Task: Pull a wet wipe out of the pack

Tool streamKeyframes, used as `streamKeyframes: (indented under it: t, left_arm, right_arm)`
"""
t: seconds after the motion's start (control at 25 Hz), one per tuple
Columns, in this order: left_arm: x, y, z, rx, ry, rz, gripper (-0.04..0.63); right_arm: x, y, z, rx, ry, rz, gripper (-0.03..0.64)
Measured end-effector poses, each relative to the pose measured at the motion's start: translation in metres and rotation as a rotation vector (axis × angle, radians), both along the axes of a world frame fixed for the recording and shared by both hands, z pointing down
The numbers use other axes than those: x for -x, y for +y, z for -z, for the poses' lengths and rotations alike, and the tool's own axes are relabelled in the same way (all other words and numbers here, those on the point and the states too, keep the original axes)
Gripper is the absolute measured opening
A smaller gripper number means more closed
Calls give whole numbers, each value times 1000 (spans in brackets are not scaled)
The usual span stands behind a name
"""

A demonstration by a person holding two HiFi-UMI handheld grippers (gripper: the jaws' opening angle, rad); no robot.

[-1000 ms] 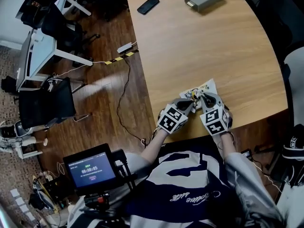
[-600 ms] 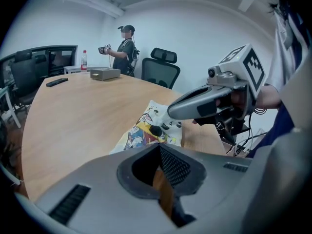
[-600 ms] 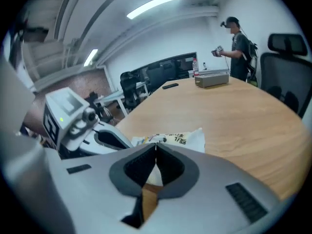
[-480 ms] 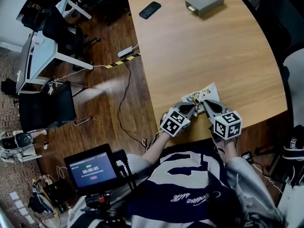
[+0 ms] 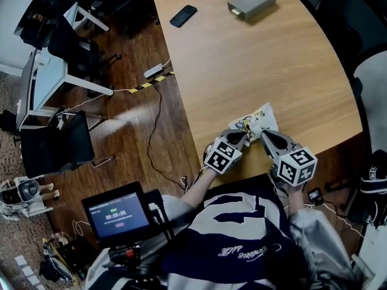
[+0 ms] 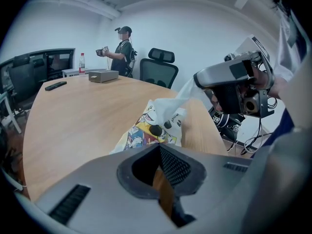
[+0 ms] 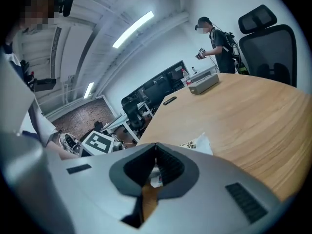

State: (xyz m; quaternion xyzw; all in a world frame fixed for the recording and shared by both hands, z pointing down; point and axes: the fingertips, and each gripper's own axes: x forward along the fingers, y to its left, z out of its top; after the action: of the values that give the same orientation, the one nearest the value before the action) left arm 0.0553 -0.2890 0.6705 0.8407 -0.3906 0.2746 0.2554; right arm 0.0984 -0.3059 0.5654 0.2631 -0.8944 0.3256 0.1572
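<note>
A wet wipe pack (image 5: 256,118) printed with cartoon figures lies near the front edge of the wooden table (image 5: 254,59). My left gripper (image 5: 241,137) is shut on the pack's near left edge; its closed tips (image 6: 159,145) meet right at the pack (image 6: 152,129). My right gripper (image 5: 264,133) is raised to the right of the pack and shut on a white wet wipe (image 6: 181,95). The wipe stretches from the pack's opening up to that gripper's jaws. In the right gripper view a bit of white wipe (image 7: 155,177) shows behind the closed tips (image 7: 156,144).
A black phone (image 5: 183,16) and a grey box (image 5: 251,3) lie at the far end of the table. A person (image 6: 122,50) stands beyond it, with an office chair (image 6: 158,69) nearby. Left of the table are wooden floor, a cable and a desk (image 5: 51,71).
My right gripper has risen, rolled and drawn back to the right from the pack, taking the wipe out with it. The left gripper has stayed at the pack.
</note>
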Motion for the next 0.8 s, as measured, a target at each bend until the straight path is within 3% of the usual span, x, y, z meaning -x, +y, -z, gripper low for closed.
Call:
streamKeyframes:
  t: [0.2, 0.4, 0.64, 0.8]
  left_arm:
    - [5, 3, 3, -3, -9, -7, 3]
    - [6, 5, 1, -38, -18, -23, 3]
    - [15, 17, 9, -44, 32, -70, 3]
    - [24, 21, 28, -105, 81, -82, 3]
  right_arm:
    - [3, 10, 26, 1, -75, -52, 0]
    - [1, 23, 46, -43, -73, -88, 0]
    - [-3, 43, 68, -68, -97, -169, 0]
    - [-6, 54, 80, -96, -112, -221, 0]
